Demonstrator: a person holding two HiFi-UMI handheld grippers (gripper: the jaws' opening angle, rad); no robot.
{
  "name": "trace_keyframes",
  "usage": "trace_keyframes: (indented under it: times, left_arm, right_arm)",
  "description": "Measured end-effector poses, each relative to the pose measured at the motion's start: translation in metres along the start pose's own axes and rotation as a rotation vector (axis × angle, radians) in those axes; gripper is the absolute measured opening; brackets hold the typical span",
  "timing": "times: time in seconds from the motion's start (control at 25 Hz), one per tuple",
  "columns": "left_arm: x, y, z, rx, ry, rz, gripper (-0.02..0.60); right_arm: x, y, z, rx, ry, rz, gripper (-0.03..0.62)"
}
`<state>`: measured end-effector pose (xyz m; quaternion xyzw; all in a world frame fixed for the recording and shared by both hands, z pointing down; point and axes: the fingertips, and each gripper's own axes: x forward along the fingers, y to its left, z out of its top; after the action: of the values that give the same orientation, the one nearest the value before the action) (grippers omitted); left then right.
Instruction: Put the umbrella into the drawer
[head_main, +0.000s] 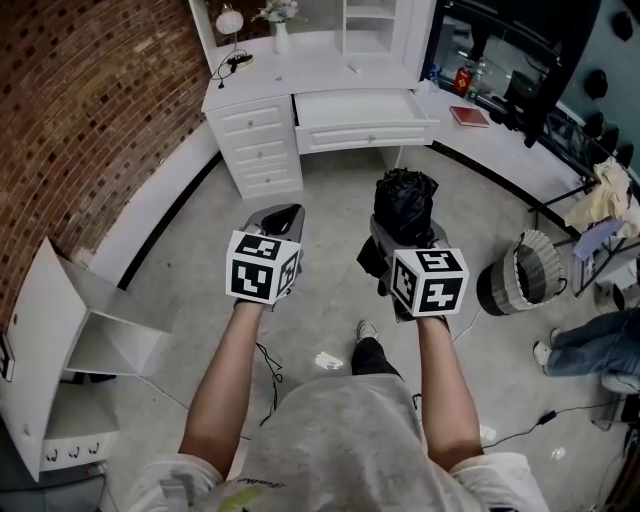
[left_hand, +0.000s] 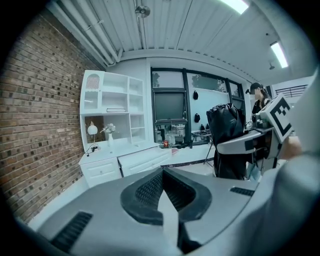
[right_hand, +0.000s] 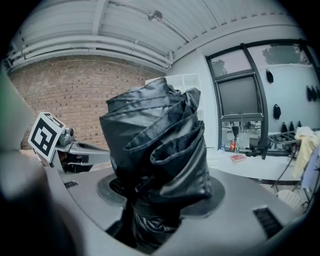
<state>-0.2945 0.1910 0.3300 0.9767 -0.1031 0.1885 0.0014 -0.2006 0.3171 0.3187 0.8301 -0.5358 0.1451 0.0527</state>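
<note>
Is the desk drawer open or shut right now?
Open: the drawer stands pulled out from the white desk, its inside showing in the head view. The umbrella is outside it, clamped in the right gripper.

Umbrella (head_main: 405, 203): black, folded, fabric bunched, upright, clamped in my right gripper (head_main: 404, 240).
Drawer (head_main: 365, 112): white, pulled open, in the desk (head_main: 300, 62) ahead of me.

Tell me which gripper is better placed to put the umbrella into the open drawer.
Right. The right gripper is shut on the folded black umbrella, and the open drawer lies ahead of it. The left gripper is shut and holds nothing.
</note>
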Motion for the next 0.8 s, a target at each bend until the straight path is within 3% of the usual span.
trace_keyframes:
  times: [0.8]
  left_arm:
    - [0.121, 0.051, 0.042, -0.075, 0.051, 0.126, -0.003]
  right_arm:
    - [0.135, -0.085, 0.042, -0.019, 0.042, 0.146, 0.258]
